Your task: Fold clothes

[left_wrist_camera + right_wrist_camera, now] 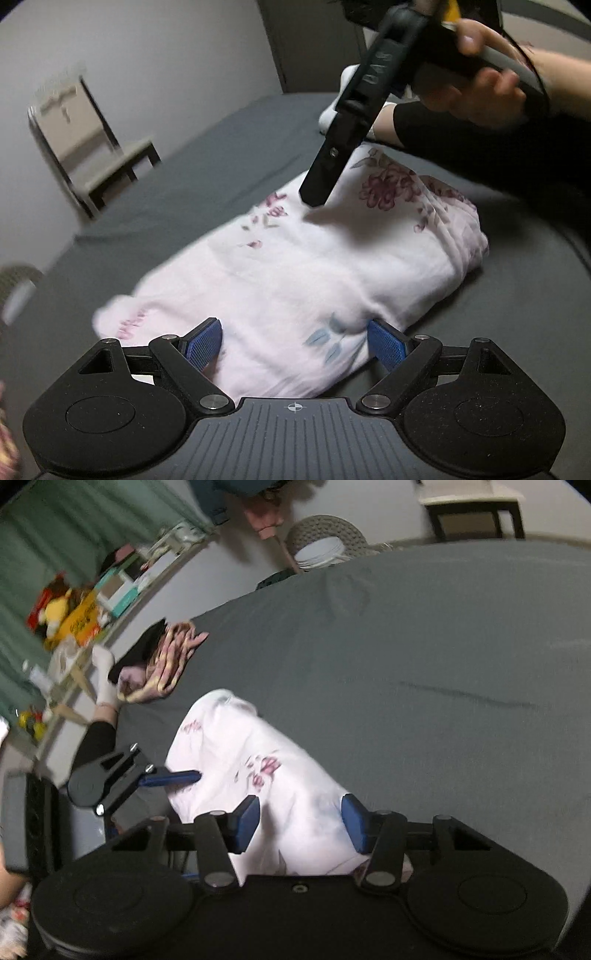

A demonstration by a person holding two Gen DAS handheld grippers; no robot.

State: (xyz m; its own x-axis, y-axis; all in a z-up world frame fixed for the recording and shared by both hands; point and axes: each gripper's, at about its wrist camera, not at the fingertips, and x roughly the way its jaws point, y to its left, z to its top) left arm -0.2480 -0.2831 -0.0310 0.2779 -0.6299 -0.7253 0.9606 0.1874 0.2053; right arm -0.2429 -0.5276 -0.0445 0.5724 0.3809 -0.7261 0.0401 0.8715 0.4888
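A soft white garment [295, 266] printed with pink flowers lies folded into a thick, rounded bundle mid-frame on the smooth grey bed sheet [424, 646]. The left gripper [295, 341] stands spread wide around the bundle's near edge, blue ribbed pads [201, 345] apart. The right gripper [301, 821] is likewise released, cloth between its fingers. Bare sheet stretches across the upper right.

Wicker basket [327, 541] beside chair [476, 511] (toys [61, 613] shelved).
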